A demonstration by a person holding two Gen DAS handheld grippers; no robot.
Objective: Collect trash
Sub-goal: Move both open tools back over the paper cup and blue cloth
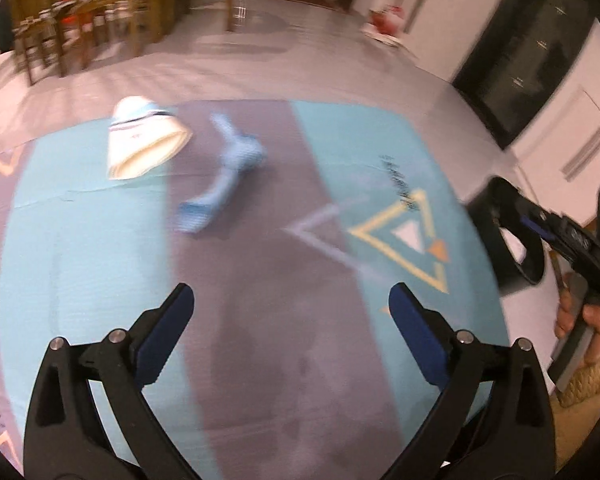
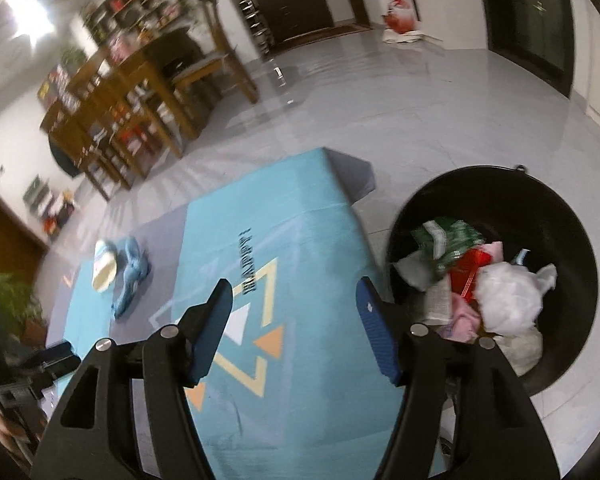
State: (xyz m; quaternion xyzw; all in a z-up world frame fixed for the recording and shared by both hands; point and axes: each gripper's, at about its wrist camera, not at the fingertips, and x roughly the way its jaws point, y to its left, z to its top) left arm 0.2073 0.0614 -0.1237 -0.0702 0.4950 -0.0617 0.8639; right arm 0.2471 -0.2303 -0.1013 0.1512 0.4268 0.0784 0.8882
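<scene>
Both tools, left tool [image 1: 290,300] and right tool [image 2: 296,296], stand apart and empty. The crumpled light-blue cloth [image 1: 224,174] lies upper left on the teal patterned mat [image 1: 100,248], beside a cream paper cup [image 1: 142,140]. It looks soft, light and limp, so pinching a raised fold near its middle seems best.

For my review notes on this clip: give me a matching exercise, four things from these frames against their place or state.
Things:
1. round black trash bin
2. crumpled light blue cloth
3. white paper cup with a dark stripe
4. left gripper

Place or state:
A. tipped on its side on the mat
B. jaws wide, nothing between them
C. on the grey floor, holding crumpled waste
D. on the mat's grey stripe, beside the cup

Pairs: 1-C, 2-D, 3-A, 4-B
</scene>
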